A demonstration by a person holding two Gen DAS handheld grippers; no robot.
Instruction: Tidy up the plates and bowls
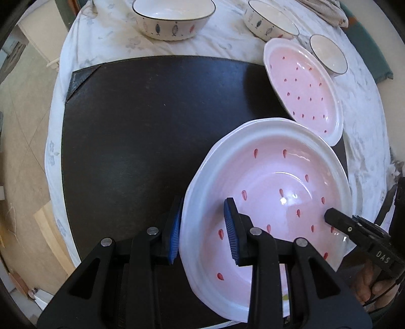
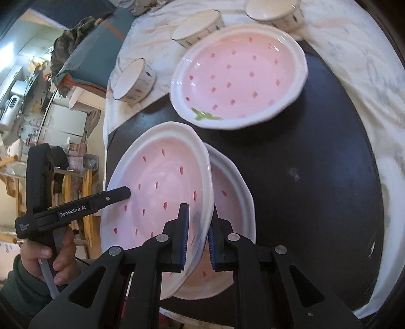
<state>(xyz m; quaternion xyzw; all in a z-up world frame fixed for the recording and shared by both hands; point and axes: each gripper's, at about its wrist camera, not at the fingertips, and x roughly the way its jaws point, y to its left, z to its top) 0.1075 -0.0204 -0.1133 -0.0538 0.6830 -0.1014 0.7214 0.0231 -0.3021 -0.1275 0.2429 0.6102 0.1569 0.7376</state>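
Both grippers hold one pink plate with red drops and a white rim [image 1: 273,192], also in the right wrist view [image 2: 162,182]. My left gripper [image 1: 203,227] pinches its left rim. My right gripper [image 2: 197,240] pinches the opposite rim and lifts that side; its finger shows in the left wrist view [image 1: 336,216]. The held plate is tilted over a second pink plate [image 2: 227,202] lying on the black mat [image 2: 316,177]. A third pink plate [image 2: 240,76] lies further back, also in the left wrist view [image 1: 303,86]. Three white fish-patterned bowls [image 1: 174,19] [image 1: 270,21] [image 1: 329,54] stand on the cloth behind.
The black mat [image 1: 152,139] covers a round table with a white flowered cloth [image 1: 106,38]. A teal cushion [image 2: 93,55] and folded fabric [image 1: 326,11] lie at the table's far edge. Floor and furniture surround the table.
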